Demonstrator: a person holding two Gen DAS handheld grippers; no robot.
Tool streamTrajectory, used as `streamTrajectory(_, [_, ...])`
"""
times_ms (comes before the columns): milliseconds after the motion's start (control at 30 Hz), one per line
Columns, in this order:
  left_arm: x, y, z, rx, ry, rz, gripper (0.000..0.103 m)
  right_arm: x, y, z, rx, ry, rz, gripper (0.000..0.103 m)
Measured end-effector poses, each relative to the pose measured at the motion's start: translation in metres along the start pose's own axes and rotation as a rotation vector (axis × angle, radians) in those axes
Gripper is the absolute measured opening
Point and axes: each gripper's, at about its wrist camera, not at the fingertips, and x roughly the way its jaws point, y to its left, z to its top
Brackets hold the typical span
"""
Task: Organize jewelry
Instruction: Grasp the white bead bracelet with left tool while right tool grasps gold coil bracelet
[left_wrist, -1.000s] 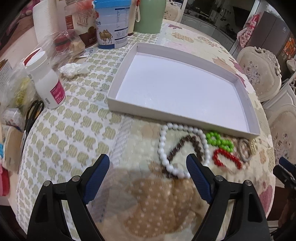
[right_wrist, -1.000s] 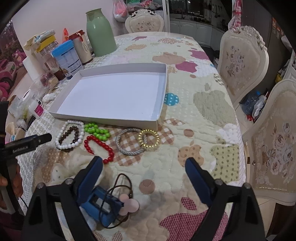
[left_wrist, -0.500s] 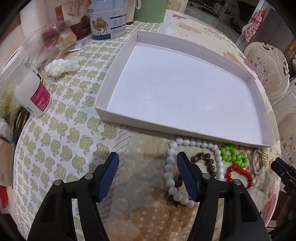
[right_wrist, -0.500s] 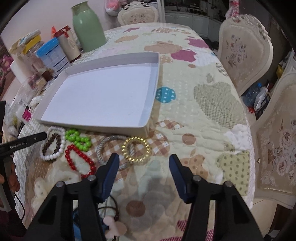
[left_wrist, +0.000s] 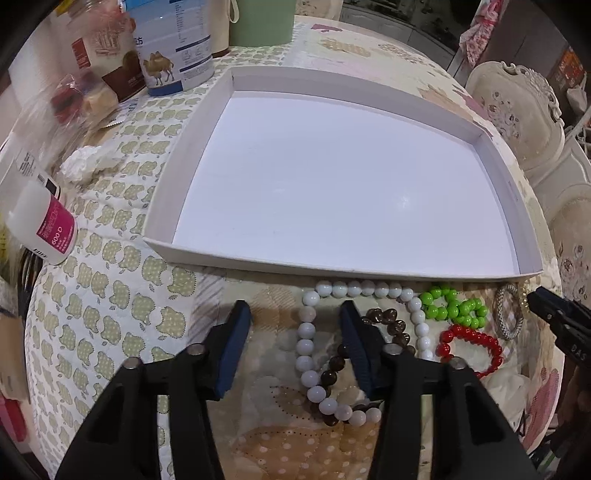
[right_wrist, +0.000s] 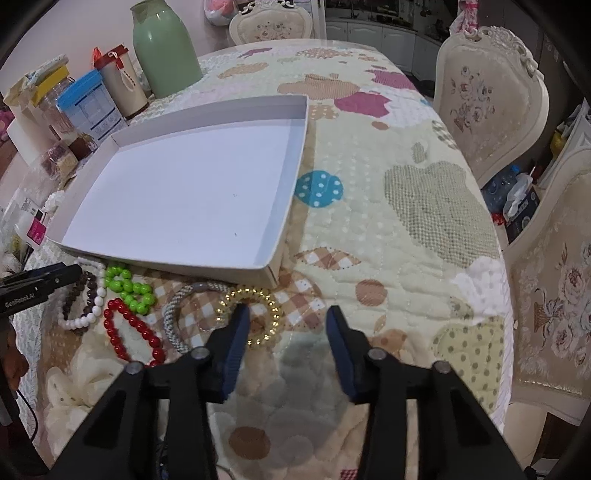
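Grippers over bracelets, both open

Left gripper (left_wrist: 293, 341) is gaping, straddling white bead bracelet (left_wrist: 306, 347), gripping nothing. Right gripper (right_wrist: 286, 325) is gaping too, left finger lying over gold bracelet (right_wrist: 267, 299). White tray (right_wrist: 284, 206) is sitting at 12 o'clock, beyond the bracelets.

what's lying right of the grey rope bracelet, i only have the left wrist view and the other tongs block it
Observer: A gold coiled-wire bracelet, lying flat against the grey braided rope bracelet, just in front of the white cardboard tray's near corner.
Operator: are the right tongs on it yet
Observer: No. The right tongs are open and empty; one finger is over the ring's hole, the other over bare cloth outside it.
Operator: what's beyond it on that side
Observer: Patchwork quilted tablecloth, with a blue dotted apple patch beside the tray's right wall.
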Motion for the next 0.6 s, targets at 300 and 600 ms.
streamTrajectory(300, [-0.004, 0.01, -0.004, -0.015, 0.018, -0.069, 0.0, 0.003, 0.004, -0.003, -0.058, -0.029, -0.014, 0.009])
streamTrajectory(600, [-0.061, 0.023, -0.007, -0.014, -0.059, -0.112, 0.0, -0.044, 0.003, -0.007, -0.063, -0.117, 0.019, 0.009])
